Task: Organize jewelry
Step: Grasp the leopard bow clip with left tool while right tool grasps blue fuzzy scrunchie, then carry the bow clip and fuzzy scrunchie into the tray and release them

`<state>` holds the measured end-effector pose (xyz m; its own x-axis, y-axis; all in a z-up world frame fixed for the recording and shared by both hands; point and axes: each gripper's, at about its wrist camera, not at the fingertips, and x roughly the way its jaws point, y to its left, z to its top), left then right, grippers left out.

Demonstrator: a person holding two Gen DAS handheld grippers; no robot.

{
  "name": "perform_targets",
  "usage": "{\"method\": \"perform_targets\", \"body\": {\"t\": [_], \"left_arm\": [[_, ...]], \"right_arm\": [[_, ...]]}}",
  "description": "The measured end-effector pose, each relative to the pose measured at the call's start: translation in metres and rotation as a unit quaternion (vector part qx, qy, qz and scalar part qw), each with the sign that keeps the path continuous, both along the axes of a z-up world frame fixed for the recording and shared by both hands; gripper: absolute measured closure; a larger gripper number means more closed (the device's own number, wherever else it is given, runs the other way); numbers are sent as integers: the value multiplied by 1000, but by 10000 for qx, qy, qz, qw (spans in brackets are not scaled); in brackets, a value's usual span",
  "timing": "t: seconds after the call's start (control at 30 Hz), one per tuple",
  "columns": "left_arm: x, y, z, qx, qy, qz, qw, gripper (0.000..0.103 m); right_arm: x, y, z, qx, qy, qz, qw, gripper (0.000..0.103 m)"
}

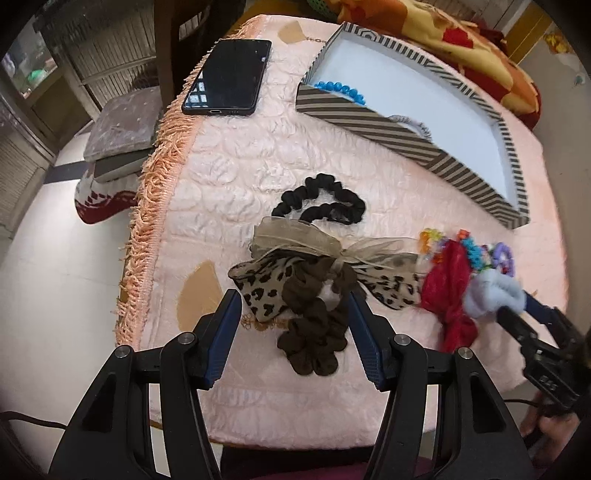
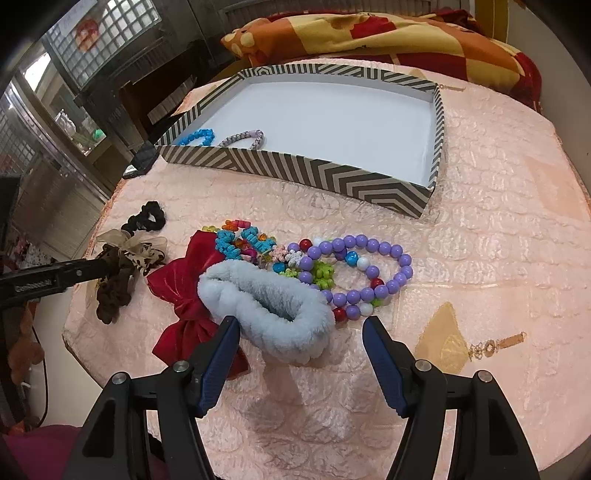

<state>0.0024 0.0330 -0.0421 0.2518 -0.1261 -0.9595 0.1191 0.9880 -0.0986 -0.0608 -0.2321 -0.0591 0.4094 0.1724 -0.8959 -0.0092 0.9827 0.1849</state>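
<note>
A striped box (image 1: pixel 373 125) (image 2: pixel 295 170) with a white floor holds a blue bead bracelet (image 2: pixel 197 136) and a grey braided band (image 2: pixel 245 138). My left gripper (image 1: pixel 293 301) is open, its jaws on either side of a brown scrunchie (image 1: pixel 314 332) beside a leopard bow (image 1: pixel 266 277). A black scrunchie (image 1: pixel 321 203) lies beyond. My right gripper (image 2: pixel 301 326) is open around the near end of a fluffy light-blue scrunchie (image 2: pixel 269 306). A red bow (image 2: pixel 181 284), purple bead bracelets (image 2: pixel 369 269) and colourful bead pieces (image 2: pixel 243 240) lie around it.
A black phone (image 1: pixel 229 77) lies near the fringed left edge of the pink quilted table cover (image 1: pixel 240 166). A patterned blanket (image 2: pixel 388 33) lies behind the box. A small gold trinket (image 2: pixel 495 345) lies on the cover at the right.
</note>
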Motion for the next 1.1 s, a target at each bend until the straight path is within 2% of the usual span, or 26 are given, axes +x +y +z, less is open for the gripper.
{"method": "perform_targets", "body": {"t": [0.17, 0.47, 0.5, 0.53, 0.6, 0.63, 0.73, 0.8, 1.1], "left_arm": [[5, -7, -10, 172, -35, -118, 9998, 44], [13, -17, -27, 132, 0, -308, 9994, 45], [14, -18, -27, 98, 0, -325, 9994, 48], [14, -17, -29, 18, 19, -353, 9994, 59], [16, -15, -29, -130, 69, -385, 9992, 69], [16, -14, -29, -163, 59, -394, 9991, 76], [15, -11, -24, -155, -47, -452, 9988, 89], [13, -7, -18, -183, -94, -476, 9987, 91], [0, 6, 17, -387, -383, -426, 9976, 92]], "right_arm": [[4, 2, -3, -34, 37, 21, 10000, 34], [8, -1, -7, 73, 56, -100, 9999, 34], [8, -1, -8, 126, 50, -121, 9998, 41], [6, -2, -7, 248, 24, -133, 9996, 60], [4, -1, -5, 381, -41, -105, 9992, 66], [2, 0, -3, 330, -101, -87, 9994, 73], [-2, 2, 4, 291, -197, 16, 9994, 77], [-5, 2, 10, 293, -299, 47, 9991, 78], [-14, -2, 45, 541, -694, 32, 9961, 78]]}}
